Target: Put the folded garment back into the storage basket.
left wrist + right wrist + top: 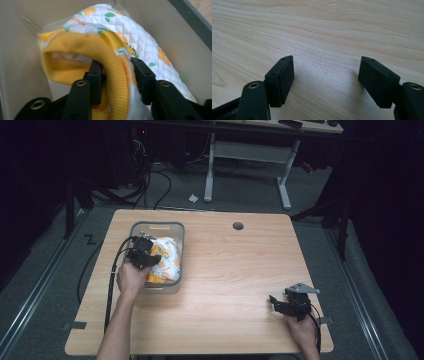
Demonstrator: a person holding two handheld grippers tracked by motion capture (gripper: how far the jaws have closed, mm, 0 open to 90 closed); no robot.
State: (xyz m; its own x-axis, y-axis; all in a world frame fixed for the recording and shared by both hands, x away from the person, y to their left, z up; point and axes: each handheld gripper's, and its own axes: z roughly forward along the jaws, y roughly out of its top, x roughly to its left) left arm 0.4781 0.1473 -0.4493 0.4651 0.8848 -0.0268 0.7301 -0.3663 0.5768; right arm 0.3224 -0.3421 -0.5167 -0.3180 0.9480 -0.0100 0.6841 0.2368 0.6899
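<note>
Quilted garment [167,259] lengthwise along grey bin [157,225], yellow ribbed cuff [100,53] loosely between parted left gripper [117,75] jaws.

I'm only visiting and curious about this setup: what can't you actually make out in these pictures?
- High view: the left hand-held gripper and the hand cover part of the quilted garment in the grey bin.
- Left gripper view: the yellow ribbed cuff sits between the jaws; whether the pads press on it is unclear, and the bin floor is hidden.
- High view: the right hand-held gripper is too small to judge its jaws.
</note>
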